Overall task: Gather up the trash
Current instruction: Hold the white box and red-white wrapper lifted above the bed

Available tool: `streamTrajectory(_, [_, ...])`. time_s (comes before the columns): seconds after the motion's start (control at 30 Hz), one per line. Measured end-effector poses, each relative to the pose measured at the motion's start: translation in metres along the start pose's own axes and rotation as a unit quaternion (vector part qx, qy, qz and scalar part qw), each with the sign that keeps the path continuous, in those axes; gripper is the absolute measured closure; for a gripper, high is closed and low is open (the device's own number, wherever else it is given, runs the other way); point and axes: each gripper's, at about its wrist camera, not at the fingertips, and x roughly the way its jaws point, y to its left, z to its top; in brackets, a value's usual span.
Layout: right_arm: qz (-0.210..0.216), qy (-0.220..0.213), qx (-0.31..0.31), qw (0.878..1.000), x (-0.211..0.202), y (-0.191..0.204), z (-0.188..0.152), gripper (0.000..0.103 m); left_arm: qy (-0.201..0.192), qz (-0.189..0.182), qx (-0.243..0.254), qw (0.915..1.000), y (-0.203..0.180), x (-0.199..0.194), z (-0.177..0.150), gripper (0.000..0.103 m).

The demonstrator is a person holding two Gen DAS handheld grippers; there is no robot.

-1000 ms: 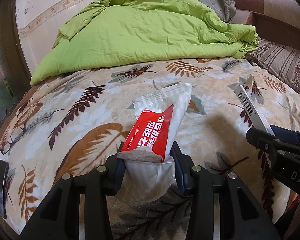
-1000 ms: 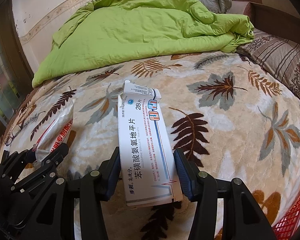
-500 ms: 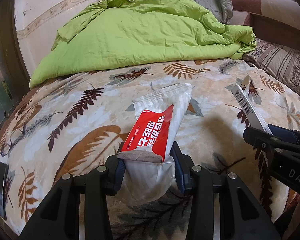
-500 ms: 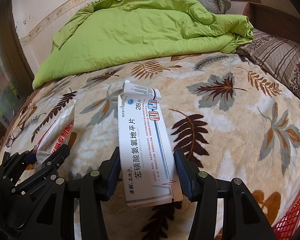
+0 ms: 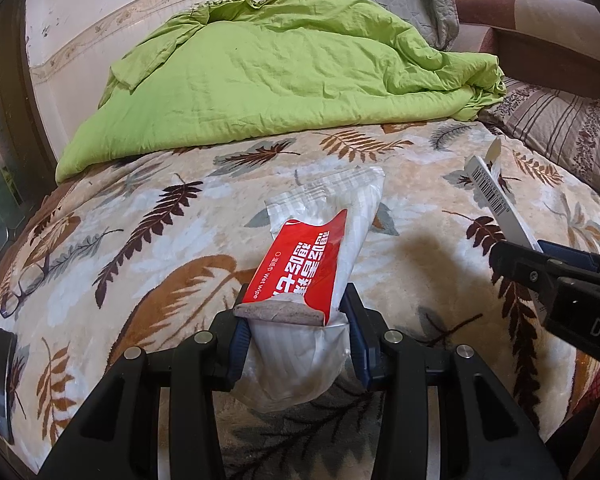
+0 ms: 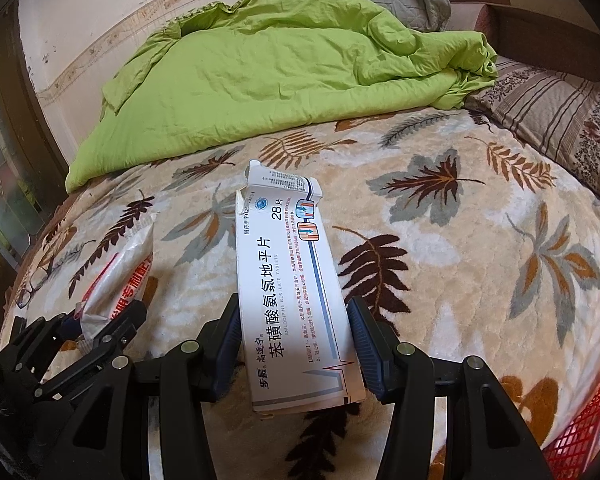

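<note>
Both grippers are loaded: the left gripper (image 5: 296, 344) is clamped on a wet-wipe pack (image 5: 320, 248), the right gripper (image 6: 292, 344) pinches a pill box (image 6: 288, 280), both held just over the bed (image 6: 480, 280). I'd keep both squeezes steady and swing toward the red basket (image 6: 584, 424) low on the right gripper's right. It's mostly cut off, so its opening is hard to judge.

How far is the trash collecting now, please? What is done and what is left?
Done: both pieces are picked up. In hand: the left gripper is shut on the wet wipe pack, and the right gripper is shut on the medicine box, both above the leaf blanket. Left: dropping them, probably into the red basket at the lower right.
</note>
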Motion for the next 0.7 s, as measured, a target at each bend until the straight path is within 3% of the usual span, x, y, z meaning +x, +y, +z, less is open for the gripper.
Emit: streamTrajectory(0.7, [-0.008,-0.018,0.003,1.000,-0.036,-0.007,-0.009,0.046,-0.005,-0.026,0.011,0.9996,-0.006,-0.005,-0.002,0.062])
